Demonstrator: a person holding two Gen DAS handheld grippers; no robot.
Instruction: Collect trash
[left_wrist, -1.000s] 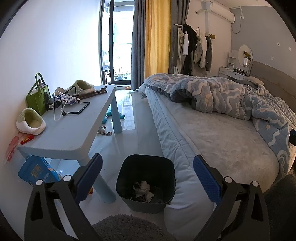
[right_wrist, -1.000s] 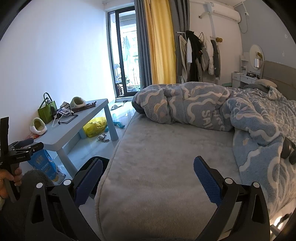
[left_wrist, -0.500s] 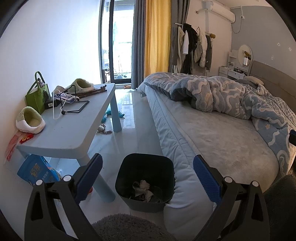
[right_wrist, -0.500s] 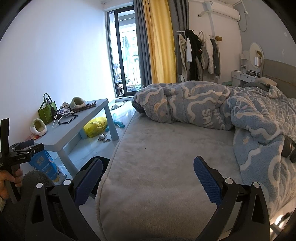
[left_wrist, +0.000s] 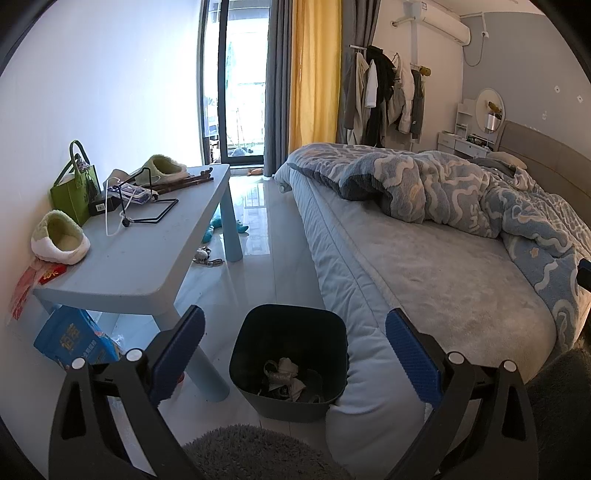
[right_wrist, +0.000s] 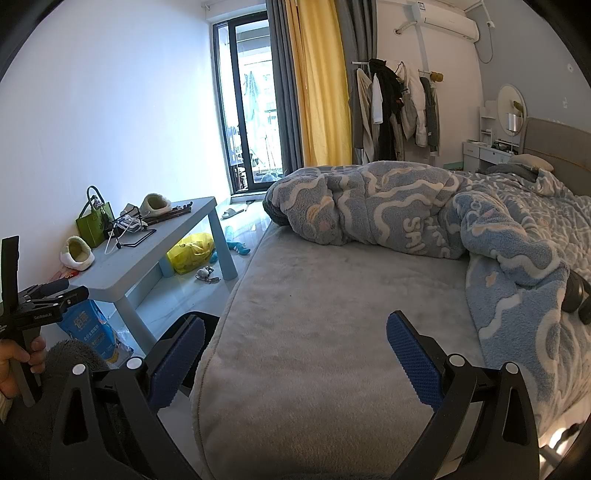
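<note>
Views barely shifted; dark bin (left_wrist: 290, 354) holds crumpled paper (left_wrist: 282, 376).

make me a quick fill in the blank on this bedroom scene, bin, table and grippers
1. The dark trash bin stands on the floor between the blue table and the ____.
2. The bin already holds crumpled ____.
3. The green bag stands on the ____.
4. The left gripper and the right gripper are both ____, holding nothing.

Missing words: bed; trash; table; open
</note>
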